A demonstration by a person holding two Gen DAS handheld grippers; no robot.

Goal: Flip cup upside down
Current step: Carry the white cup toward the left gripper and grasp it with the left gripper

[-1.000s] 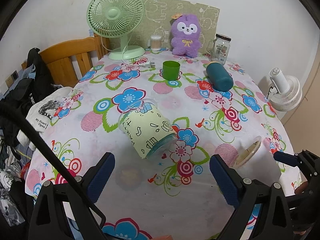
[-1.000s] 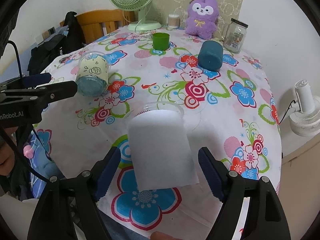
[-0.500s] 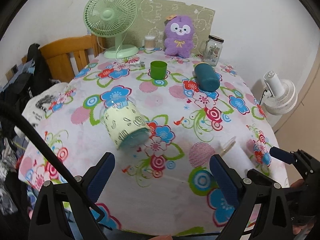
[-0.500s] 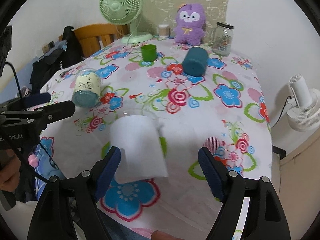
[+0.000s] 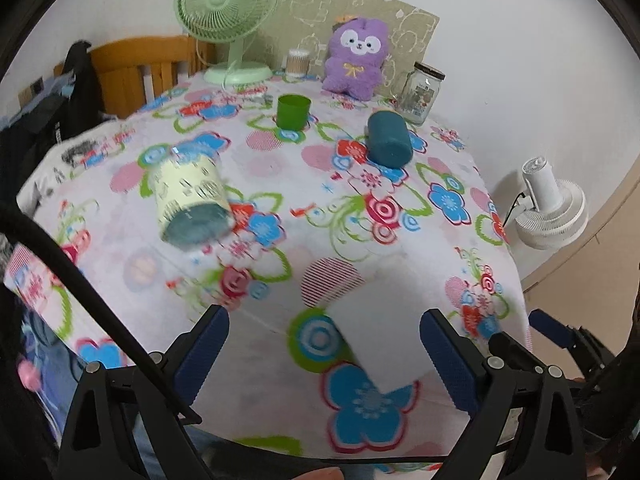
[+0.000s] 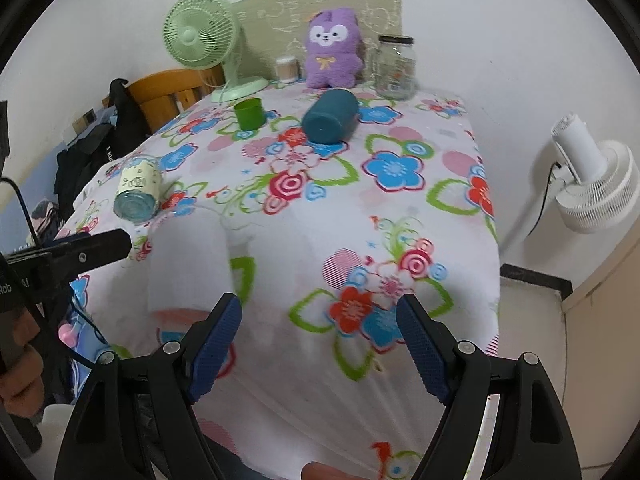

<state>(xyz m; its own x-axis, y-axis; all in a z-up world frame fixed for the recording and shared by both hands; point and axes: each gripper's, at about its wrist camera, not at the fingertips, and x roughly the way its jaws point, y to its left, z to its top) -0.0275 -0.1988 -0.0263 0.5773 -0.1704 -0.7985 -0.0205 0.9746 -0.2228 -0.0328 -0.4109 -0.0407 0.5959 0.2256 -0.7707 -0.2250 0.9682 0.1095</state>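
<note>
A frosted white cup (image 5: 380, 328) lies on its side near the front edge of the flowered table (image 5: 304, 216); it also shows in the right wrist view (image 6: 186, 264). A cream printed cup (image 5: 190, 200) with a teal base lies on its side at the left (image 6: 138, 190). A dark teal cup (image 5: 388, 140) lies on its side farther back (image 6: 330, 116). A green cup (image 5: 293, 111) stands upright at the back (image 6: 249, 113). My left gripper (image 5: 322, 360) is open, with the white cup just beyond its right finger. My right gripper (image 6: 320, 352) is open and empty, to the right of the white cup.
A green desk fan (image 5: 226, 12), a purple plush toy (image 5: 356, 58), a glass jar (image 5: 420, 98) and a small cotton-swab tub (image 5: 298, 62) stand along the back. A wooden chair (image 5: 136, 68) with dark clothes is at the left. A white floor fan (image 5: 554, 212) stands at the right.
Both grippers have pulled back and up from the table. The white cup has left the gap between my right gripper's fingers and now lies to its left.
</note>
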